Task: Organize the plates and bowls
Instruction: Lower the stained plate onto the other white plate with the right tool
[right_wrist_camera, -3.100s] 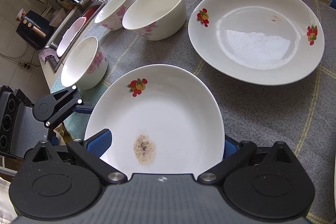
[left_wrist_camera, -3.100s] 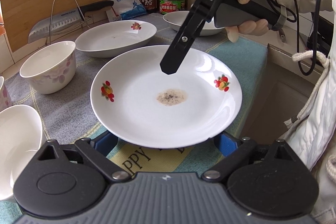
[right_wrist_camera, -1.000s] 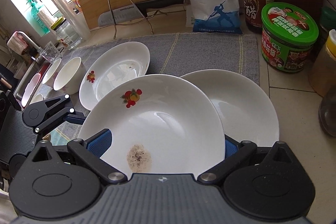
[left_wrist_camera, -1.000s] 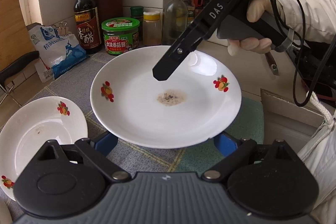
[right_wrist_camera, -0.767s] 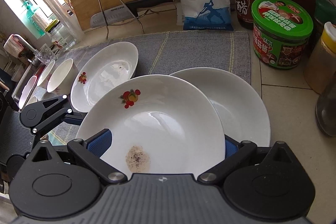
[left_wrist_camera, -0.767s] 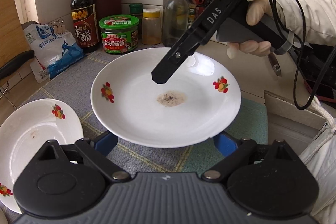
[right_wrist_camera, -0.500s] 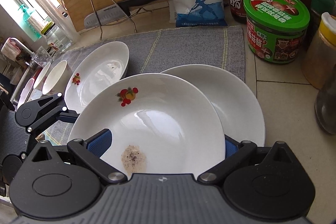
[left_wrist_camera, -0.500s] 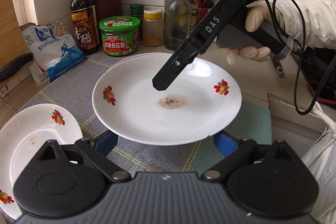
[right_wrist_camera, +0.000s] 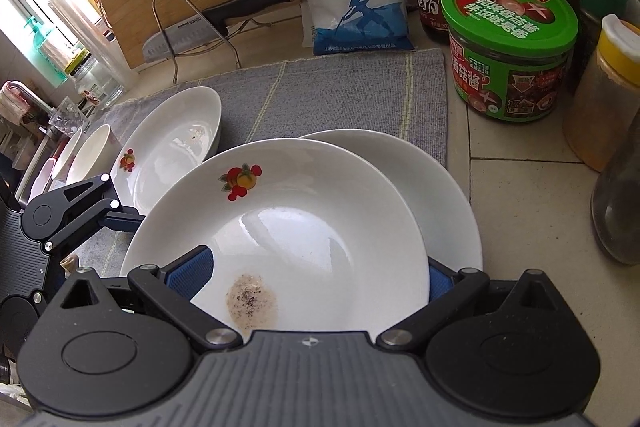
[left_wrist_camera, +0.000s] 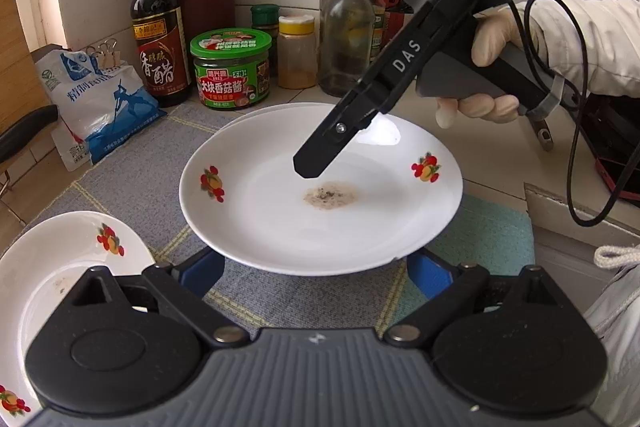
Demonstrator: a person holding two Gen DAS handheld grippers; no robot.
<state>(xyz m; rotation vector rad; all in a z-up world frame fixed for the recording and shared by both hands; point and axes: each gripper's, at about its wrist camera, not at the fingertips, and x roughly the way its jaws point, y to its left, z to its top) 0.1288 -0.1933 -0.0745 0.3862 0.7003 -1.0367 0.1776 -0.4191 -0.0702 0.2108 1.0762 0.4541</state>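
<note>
**Trainee:** Starting at the left: why is the other flowered plate lying alone on the grey mat?

**Instructor:** It lies flat, apart from the load and beside the bowls. Judged from the task, it awaits its own turn for stacking.

**Trainee:** What is the condition of the left gripper?

**Instructor:** Its jaws stand wide. The blue pads sit at either end of the near rim of the stained plate, and the rim overlaps their tops. This placement appears to carry the plate from the near side, clear of the mat.

**Trainee:** Where exactly is the stained plate?

**Instructor:** It is raised, roughly level, directly over a plain white plate that rests on the counter at the mat's edge. The two rims nearly coincide in the left wrist view. The alignment suggests a nesting step: like shapes are gathered into one pile.

**Trainee:** And the right gripper?

**Instructor:** A gloved hand angles it steeply down, with its tips over the plate's inner face next to the brown stain. Its pads are also set wide apart. Whether they press on the plate cannot be determined. It probably steadies the far side.

**Trainee:** Any hazard on the right?

**Instructor:** The green-lidded jar and the bottles stand just behind the pile. Lower the plate straight down.
</note>
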